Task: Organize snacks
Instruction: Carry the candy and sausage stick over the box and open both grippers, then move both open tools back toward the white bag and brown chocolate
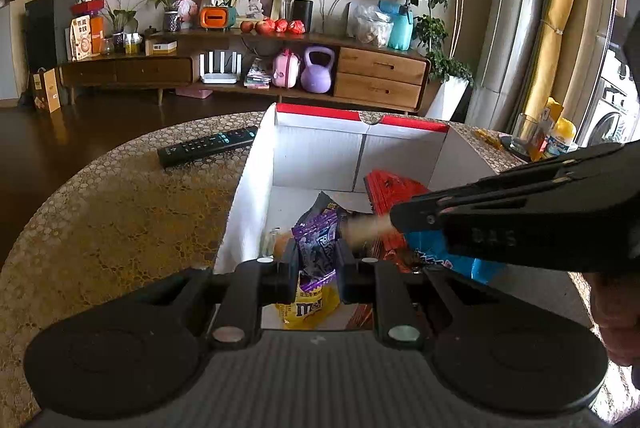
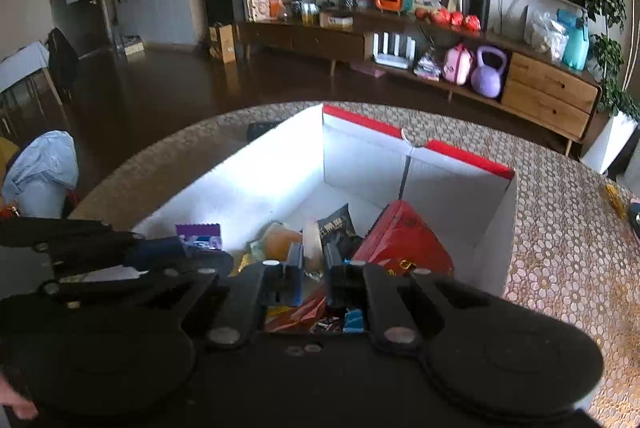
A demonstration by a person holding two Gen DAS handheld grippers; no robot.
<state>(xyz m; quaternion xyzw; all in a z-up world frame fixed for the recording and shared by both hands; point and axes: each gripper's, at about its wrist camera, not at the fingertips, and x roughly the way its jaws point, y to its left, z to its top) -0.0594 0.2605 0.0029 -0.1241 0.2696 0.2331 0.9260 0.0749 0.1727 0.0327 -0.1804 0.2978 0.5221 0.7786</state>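
Nearest me, the left gripper was clamped on a purple snack packet, its crinkly foil pinched between the two black fingers just above the open box. The right gripper had closed on a pale cylindrical snack, smooth and tube-like, also low inside the box. Both tools crowded the same corner, so I judged they could knock each other, and a thin slippery film held by one edge might have slid free and landed crooked.

Beneath them lay a glossy yellow chocolate bag, a blue wrapper, a dark sachet and a flat red pack leaning on the white cardboard wall. That lean looked unstable; a nudge might have tipped it over the others.

The box stood on a round table with a honeycomb-patterned cloth, a slim black remote beside it.
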